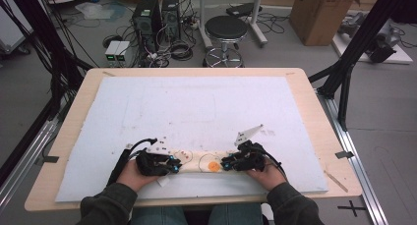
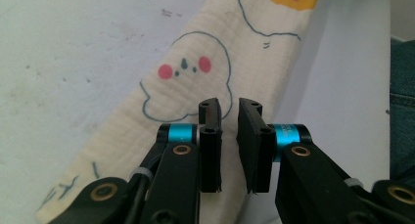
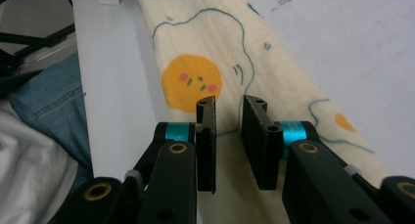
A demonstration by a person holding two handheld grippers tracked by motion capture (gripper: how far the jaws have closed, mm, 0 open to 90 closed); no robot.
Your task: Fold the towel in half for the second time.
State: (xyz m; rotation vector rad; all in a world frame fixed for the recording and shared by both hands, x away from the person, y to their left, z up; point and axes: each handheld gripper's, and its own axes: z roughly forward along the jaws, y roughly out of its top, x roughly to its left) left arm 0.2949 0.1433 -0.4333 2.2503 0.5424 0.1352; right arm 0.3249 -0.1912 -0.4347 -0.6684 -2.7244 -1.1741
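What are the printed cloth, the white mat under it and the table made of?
The cloth looks like soft woven cotton, matte, with a fine crinkled weave showing under its cartoon prints. The mat seems to be white foam or felt board: dull, slightly rough, speckled with stains. The table looks like pale wood or wood laminate, smooth, with faint grain at its edge.

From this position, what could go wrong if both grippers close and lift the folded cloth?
1. The left gripper has its jaws open with a narrow gap over the cloth; closing may catch only the top layer, so the fold could open.
2. The right gripper stands over the cloth's near edge; its grip may slip off.
3. The cloth lies close to the near edge of the white mat, so a pull toward the person may drag it off.
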